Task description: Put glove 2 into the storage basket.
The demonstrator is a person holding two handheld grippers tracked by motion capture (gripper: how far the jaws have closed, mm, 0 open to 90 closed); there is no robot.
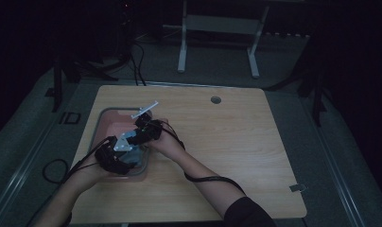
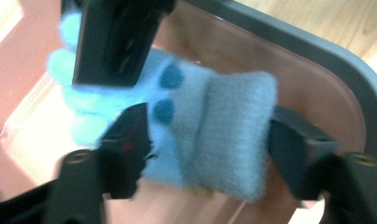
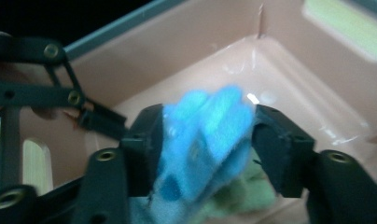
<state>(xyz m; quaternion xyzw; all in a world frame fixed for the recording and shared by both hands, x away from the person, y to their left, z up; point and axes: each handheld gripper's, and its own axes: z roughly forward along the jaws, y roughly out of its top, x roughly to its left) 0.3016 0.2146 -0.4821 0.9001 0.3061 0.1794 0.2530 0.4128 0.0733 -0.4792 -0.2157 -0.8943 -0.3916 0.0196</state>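
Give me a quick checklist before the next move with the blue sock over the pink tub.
1. Blue sock between the left gripper jaws: ok.
2. Same sock between the right gripper jaws: ok.
3. Pads pressing firmly on the sock: cannot tell.
4. Sock over the pink tub, not the table: ok.
5. Green cloth underneath kept out of the jaws: ok.

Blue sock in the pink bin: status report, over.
Both grippers over the pink bin. Blue sock sits between left gripper and right gripper jaws; grip unclear. Green cloth beneath.
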